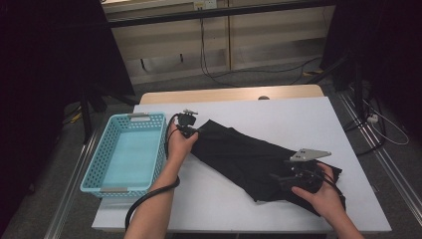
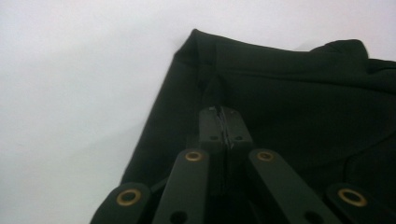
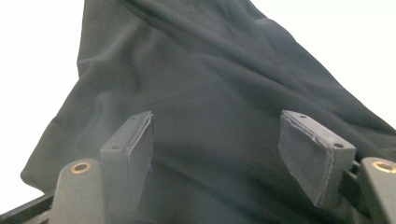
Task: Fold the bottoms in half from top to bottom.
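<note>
One black cloth [image 1: 249,157]: left tool [image 2: 223,122] clenched on it, right tool [image 3: 224,154] released.

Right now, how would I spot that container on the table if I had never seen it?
Start at the white table and look to its left edge. There sits a light blue plastic basket, beside the black cloth. Its perforated walls and pale colour set it apart from the dark fabric.

Turquoise perforated basket [image 1: 127,152] on the white table's [image 1: 298,117] left edge
</note>
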Demonstrator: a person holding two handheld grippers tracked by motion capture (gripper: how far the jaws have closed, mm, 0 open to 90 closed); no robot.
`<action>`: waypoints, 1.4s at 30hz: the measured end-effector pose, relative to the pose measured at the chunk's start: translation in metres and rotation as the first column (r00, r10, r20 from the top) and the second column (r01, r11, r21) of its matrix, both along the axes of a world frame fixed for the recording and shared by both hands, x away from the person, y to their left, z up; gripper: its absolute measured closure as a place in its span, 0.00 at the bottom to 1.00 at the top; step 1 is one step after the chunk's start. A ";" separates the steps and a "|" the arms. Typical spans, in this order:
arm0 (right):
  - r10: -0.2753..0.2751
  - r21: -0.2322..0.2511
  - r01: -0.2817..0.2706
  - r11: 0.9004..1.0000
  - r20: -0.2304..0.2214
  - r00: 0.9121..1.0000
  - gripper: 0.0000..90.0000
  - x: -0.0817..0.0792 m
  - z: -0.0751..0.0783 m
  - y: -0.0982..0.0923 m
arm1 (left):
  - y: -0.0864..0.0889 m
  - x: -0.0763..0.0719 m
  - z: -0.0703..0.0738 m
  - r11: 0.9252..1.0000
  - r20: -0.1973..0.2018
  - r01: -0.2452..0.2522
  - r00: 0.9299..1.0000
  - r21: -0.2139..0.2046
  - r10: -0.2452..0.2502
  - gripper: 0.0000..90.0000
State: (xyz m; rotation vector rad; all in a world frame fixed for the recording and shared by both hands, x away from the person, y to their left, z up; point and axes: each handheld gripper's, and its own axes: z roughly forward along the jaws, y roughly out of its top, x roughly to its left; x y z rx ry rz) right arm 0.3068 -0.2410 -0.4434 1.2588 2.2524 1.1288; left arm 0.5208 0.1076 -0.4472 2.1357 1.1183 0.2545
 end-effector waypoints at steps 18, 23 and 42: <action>-0.164 -0.042 0.165 0.985 0.039 0.986 0.57 0.019 0.003 -0.048 | 0.010 0.000 0.018 0.999 -0.036 -0.035 0.999 -0.041 0.033 0.59; -0.194 -0.038 0.196 0.980 0.042 0.980 0.74 0.028 0.005 -0.057 | 0.006 -0.010 0.022 0.999 -0.030 0.007 0.999 -0.034 -0.009 0.38; -0.102 -0.071 0.096 0.993 -0.085 0.991 0.88 0.046 -0.013 -0.042 | 0.008 -0.062 0.021 0.995 0.024 0.078 0.997 -0.066 -0.076 0.25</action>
